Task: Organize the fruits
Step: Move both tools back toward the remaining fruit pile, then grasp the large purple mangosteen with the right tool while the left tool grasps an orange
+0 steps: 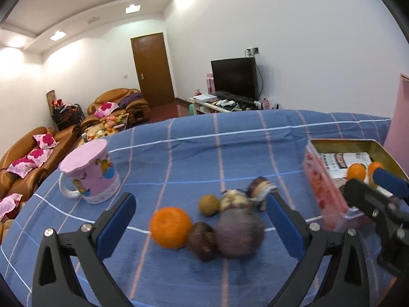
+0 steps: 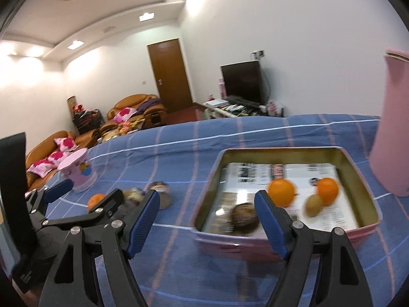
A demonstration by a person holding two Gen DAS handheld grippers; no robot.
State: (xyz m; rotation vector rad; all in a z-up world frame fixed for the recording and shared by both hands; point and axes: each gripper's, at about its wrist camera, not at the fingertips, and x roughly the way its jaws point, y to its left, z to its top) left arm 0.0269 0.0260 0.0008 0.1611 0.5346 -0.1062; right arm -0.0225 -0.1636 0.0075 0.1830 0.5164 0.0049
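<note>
Nearby, pink mug [image 1: 90, 172] left of fruit pile [image 1: 217, 220]; tin [image 2: 286, 194] right.

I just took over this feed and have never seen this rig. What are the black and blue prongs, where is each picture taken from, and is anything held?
Each picture comes from a camera on a hand-held gripper, looking forward along its two blue-padded fingers. The left gripper is open over loose fruit on the blue checked cloth: an orange, a small brown-green fruit and several dark purple ones, blurred. A pink mug stands further left. The right gripper is open in front of the pink tin, which holds two oranges, a kiwi-like fruit and a dark fruit. Neither gripper holds anything.
</note>
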